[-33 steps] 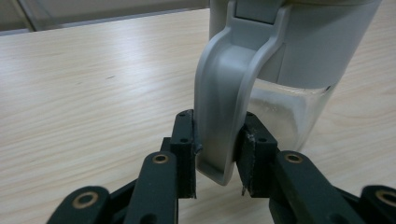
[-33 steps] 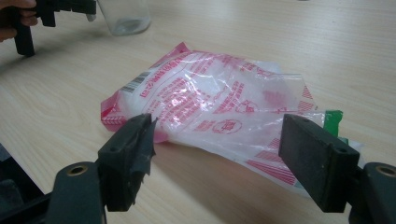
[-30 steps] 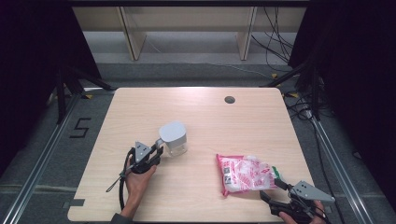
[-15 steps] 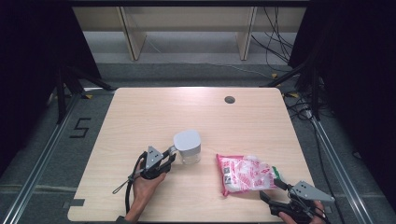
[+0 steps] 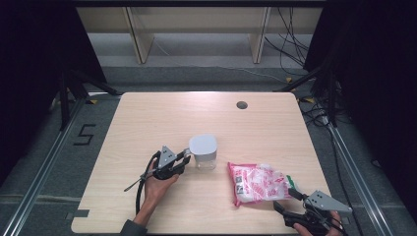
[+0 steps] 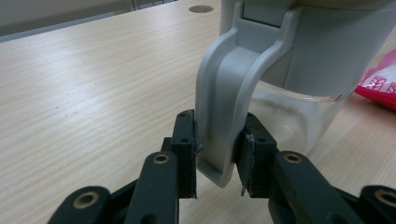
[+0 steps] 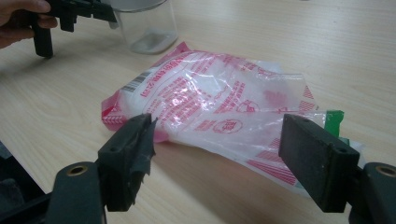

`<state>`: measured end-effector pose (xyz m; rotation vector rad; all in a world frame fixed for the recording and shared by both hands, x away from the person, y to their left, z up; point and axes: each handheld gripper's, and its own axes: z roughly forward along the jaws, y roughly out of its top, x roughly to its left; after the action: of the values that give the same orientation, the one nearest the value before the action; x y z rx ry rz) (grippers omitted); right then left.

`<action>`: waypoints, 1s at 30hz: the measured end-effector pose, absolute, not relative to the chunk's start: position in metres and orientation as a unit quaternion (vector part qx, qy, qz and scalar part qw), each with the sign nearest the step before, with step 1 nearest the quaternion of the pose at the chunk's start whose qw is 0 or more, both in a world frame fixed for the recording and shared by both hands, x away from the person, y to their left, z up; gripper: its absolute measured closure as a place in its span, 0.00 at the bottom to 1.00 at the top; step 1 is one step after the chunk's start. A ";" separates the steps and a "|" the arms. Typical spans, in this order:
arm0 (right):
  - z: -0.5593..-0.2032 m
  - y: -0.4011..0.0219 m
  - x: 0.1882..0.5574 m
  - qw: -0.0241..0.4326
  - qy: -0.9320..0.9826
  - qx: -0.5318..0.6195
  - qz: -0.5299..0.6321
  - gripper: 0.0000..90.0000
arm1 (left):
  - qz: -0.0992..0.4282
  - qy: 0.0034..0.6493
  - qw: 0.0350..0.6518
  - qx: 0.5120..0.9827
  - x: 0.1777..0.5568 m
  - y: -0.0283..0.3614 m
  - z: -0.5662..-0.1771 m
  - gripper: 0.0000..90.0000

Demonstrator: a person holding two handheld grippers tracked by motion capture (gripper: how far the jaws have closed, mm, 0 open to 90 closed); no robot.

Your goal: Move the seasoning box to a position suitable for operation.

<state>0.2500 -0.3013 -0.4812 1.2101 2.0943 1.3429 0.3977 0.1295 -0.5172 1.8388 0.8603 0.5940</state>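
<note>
High view: the left tool (image 5: 186,158), clamped on the handle of the lidded jug (image 5: 203,152), has slid it across the surface (image 5: 147,123) toward the pink-printed bag (image 5: 258,183); jug and bag now sit near each other, likely ready for filling.
Left gripper view: pads (image 6: 186,154) press both sides of the grey handle (image 6: 224,116).
Right gripper view: right tool (image 7: 229,154) unmoved, jaws apart, bag (image 7: 210,102) just ahead.

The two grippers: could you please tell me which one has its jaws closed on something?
The left gripper: its jaws clamp the grey handle of the jug. The right gripper stands open before the bag.
</note>
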 end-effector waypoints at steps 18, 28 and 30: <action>-0.484 -0.302 0.253 0.190 0.752 0.415 0.476 0.30 | 0.221 0.364 0.505 0.750 0.410 0.128 -0.519 0.78; -0.483 -0.302 0.252 0.184 0.756 0.409 0.477 0.30 | 0.200 0.374 0.495 0.758 0.411 0.135 -0.517 0.60; -0.483 -0.302 0.252 0.183 0.759 0.408 0.474 0.30 | 0.199 0.382 0.496 0.754 0.408 0.140 -0.514 0.54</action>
<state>0.2525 -0.3016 -0.4833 1.1517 2.1399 1.3365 0.4080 0.1397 -0.5135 1.8264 0.9241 0.4820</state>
